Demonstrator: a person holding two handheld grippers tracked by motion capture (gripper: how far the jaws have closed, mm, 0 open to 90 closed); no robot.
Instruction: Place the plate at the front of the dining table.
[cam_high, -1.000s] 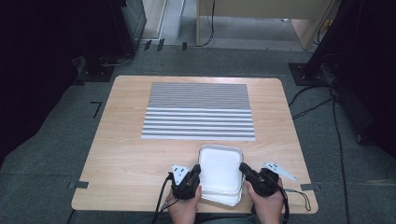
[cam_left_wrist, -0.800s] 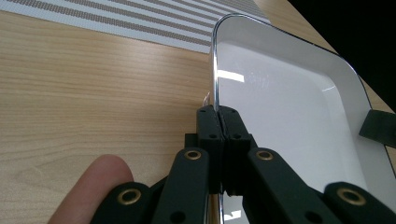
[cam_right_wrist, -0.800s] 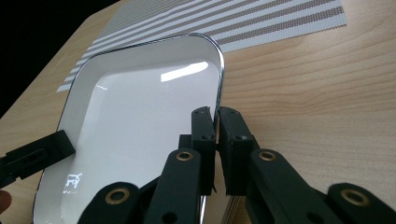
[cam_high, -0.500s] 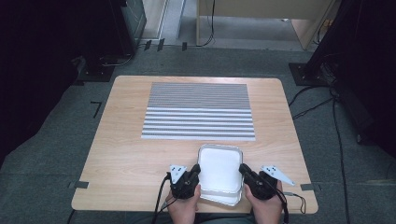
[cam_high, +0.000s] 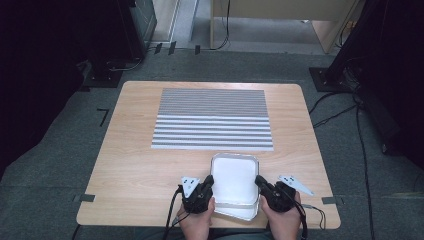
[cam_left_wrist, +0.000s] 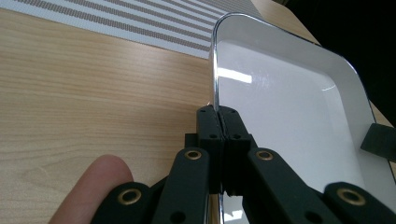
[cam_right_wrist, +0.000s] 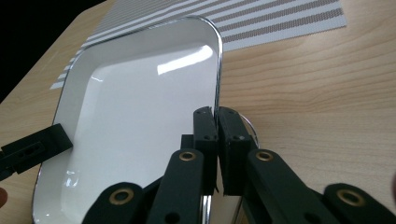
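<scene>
Barely anything has shifted: my left gripper (cam_left_wrist: 218, 116) and right gripper (cam_right_wrist: 217, 116) stay pinched shut on the tray's (cam_high: 235, 177) opposite rims, lifted above a second tray (cam_high: 245, 212).

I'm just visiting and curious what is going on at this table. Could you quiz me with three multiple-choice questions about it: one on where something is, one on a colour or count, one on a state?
1. Where does the striped placemat lie relative to the white tray?
A. On the far side of it
B. Under it
C. To the person's left of it

2. How many hand-held tools grip the tray?
A. None
B. One
C. Two

3. How do the jaws of the left tool stand?
A. Wide open
B. Shut on the tray's rim
C. Shut on nothing

Answers: 1 A, the high view shows the mat farther up the table, apart from the tray. 2 C, the left tool and right tool each pinch one long rim. 3 B, its jaws meet on the metal edge.
</scene>
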